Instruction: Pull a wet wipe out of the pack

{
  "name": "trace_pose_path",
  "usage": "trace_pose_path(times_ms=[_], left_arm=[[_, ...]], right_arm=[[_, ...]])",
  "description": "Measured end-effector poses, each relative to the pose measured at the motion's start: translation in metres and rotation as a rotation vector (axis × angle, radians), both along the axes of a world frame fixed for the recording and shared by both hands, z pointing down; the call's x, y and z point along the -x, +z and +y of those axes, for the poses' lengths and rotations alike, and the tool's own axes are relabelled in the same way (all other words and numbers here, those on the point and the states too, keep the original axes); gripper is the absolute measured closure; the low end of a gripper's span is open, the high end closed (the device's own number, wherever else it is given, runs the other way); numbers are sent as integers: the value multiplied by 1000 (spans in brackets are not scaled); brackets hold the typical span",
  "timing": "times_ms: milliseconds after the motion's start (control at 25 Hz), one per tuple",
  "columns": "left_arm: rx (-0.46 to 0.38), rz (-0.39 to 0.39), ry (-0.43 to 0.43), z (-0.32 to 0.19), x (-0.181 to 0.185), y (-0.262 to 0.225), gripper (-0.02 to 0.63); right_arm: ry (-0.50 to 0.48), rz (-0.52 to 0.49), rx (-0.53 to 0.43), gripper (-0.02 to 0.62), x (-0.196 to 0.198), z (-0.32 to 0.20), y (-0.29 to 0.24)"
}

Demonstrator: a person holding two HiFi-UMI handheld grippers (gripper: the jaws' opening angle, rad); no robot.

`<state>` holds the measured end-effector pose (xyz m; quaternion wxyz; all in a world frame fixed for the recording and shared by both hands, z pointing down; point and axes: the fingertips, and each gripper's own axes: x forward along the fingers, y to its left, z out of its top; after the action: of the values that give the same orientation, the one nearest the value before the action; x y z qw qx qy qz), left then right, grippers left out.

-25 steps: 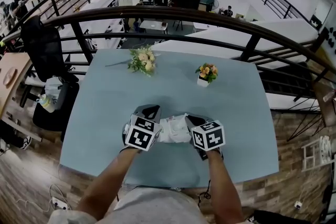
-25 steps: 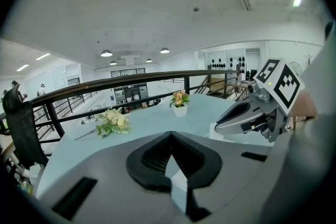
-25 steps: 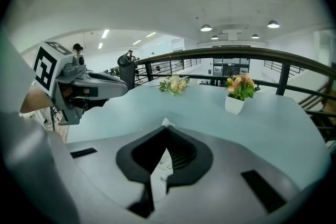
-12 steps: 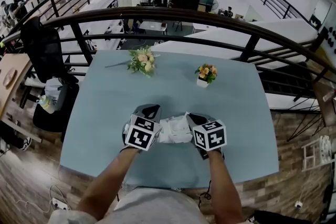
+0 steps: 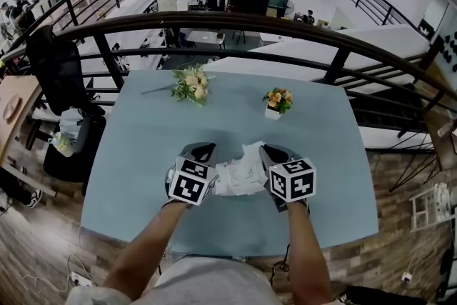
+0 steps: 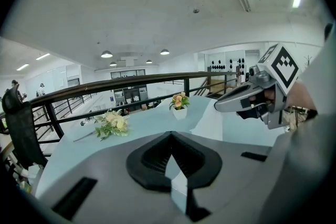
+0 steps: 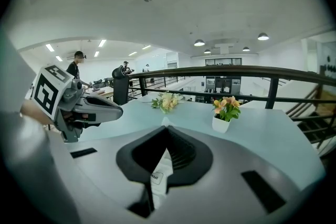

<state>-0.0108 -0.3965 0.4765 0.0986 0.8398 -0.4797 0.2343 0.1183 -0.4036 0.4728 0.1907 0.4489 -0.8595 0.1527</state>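
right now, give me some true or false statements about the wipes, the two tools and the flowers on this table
1. The right tool is shut on a white wet wipe. True.
2. The wipe pack lies between the right tool and the left tool. True.
3. The small flower pot has tipped over. False: it stands upright on the table.
4. The bouquet stands in a vase. False: it lies flat on the table, with no vase.
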Motion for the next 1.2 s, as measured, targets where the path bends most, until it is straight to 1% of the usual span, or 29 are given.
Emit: trace_pose_path(times_ms=[480, 720, 880, 1200], left_arm=[[-27, 22, -27, -6, 7, -13, 612], [-35, 26, -39, -9, 11, -15, 612], [-54, 38, -48, -9, 13, -25, 612], [-84, 57, -78, -10, 23, -39, 612]], right_arm=[[80, -40, -97, 589, -18, -10, -37], [111, -46, -150, 589, -23, -16, -54], [138, -51, -190, 589, -27, -15, -66], [202, -98, -228, 589, -38, -10, -75]])
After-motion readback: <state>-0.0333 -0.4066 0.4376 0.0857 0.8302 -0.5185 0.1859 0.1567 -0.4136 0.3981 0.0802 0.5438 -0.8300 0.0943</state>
